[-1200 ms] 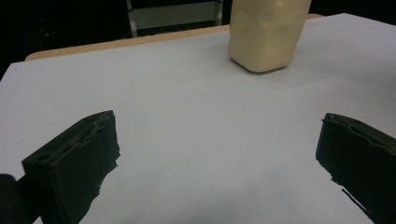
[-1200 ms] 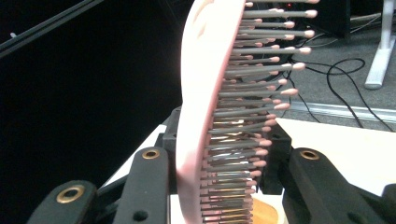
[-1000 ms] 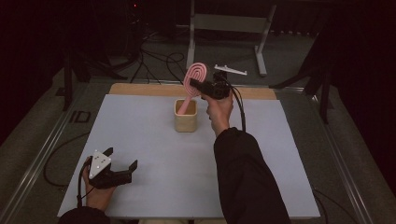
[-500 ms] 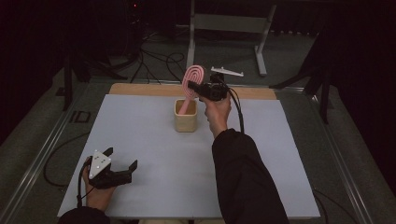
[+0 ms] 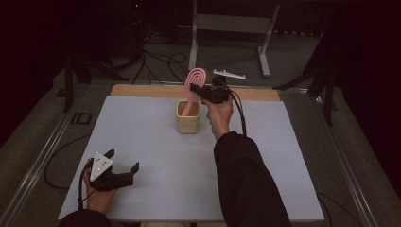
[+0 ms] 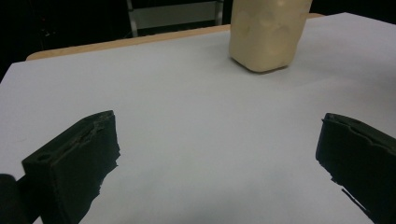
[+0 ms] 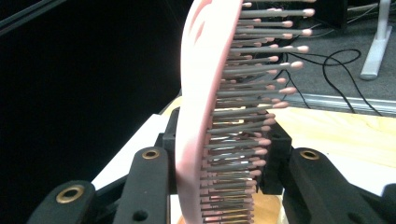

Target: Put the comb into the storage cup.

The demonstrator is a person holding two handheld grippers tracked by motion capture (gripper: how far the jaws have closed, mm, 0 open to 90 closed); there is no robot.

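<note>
In the high view a pink hairbrush (image 5: 195, 81) stands nearly upright over a beige cup (image 5: 188, 122) at the back middle of the white table sheet (image 5: 156, 142). Its handle end dips into the cup's mouth. My right gripper (image 5: 196, 90) is shut on the brush's head from the right. In the right gripper view the jaws of that gripper (image 7: 224, 149) press on the brush (image 7: 201, 93), one on its pink back and one on its bristles. My left gripper (image 5: 124, 160) rests open on the sheet at the front left, nothing between its jaws (image 6: 217, 126); the cup (image 6: 268, 32) lies far ahead.
A wooden strip (image 5: 142, 91) edges the table's back. Beyond it, on the dark floor, stand a metal frame (image 5: 231, 28) and loose cables (image 5: 161, 61). Metal rails (image 5: 42, 156) run along the table's sides. The right forearm (image 5: 246, 179) crosses the sheet's front right.
The right gripper with the brush has edged slightly to the left above the cup. The left gripper has not moved.
</note>
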